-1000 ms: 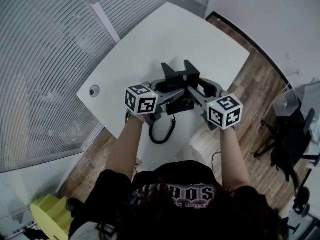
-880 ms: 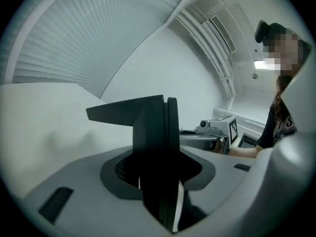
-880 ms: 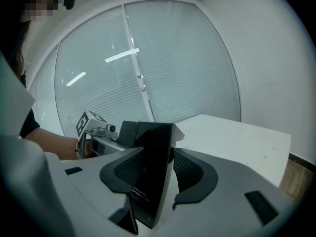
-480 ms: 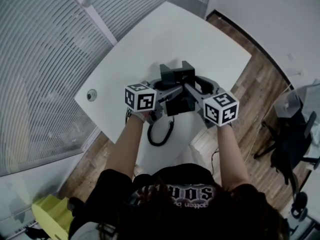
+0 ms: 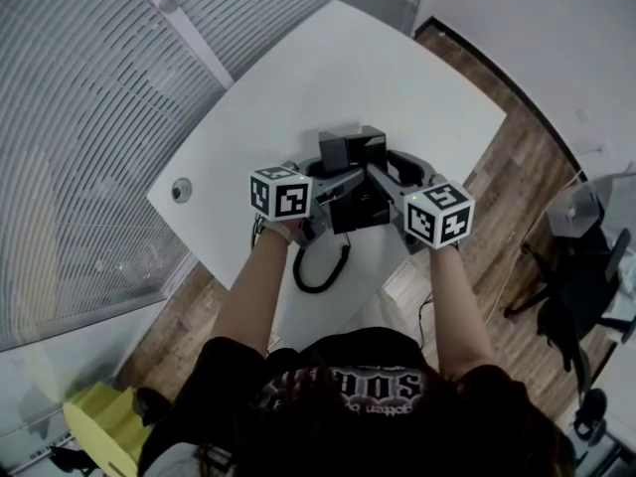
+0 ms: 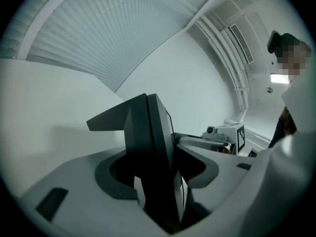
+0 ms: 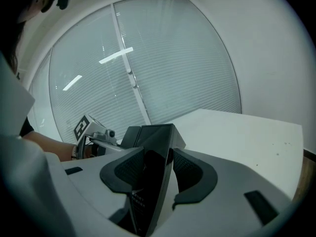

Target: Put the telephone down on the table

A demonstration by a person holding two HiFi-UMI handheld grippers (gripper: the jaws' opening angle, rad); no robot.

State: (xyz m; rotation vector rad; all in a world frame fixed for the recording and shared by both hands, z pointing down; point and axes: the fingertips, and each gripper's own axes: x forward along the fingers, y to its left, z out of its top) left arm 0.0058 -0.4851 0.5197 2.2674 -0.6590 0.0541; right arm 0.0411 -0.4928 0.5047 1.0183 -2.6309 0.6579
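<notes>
The main risk, as we judge it, is a lopsided release. The left gripper (image 6: 157,179) has just been opening its jaws. The dark panel of the telephone (image 5: 348,152) stands between them, but the pads now look to stand off it on both sides. The right gripper (image 7: 154,174) is clamped on the telephone, its ribbed pads pressing the panel from either side. If the telephone is not yet bearing fully on the table (image 5: 328,68), one grip alone could let it swing or tip about the right jaws and land hard on a corner. We cannot tell from the head view whether its base touches the top or hangs just above it.

A second worry is the cord (image 5: 297,268) — its loop hangs past the near edge of the table, and the telephone sits near that edge. A tug from the cord's weight, or a jaw snagging on the way out, could drag the telephone toward the drop.

The telephone lies between the two grippers, over the near part of the white table. Its long axis seems to run away from us toward the far edge, with the cord end nearest us. In both gripper views the panel stands nearly upright — which way its face points we cannot make out.
</notes>
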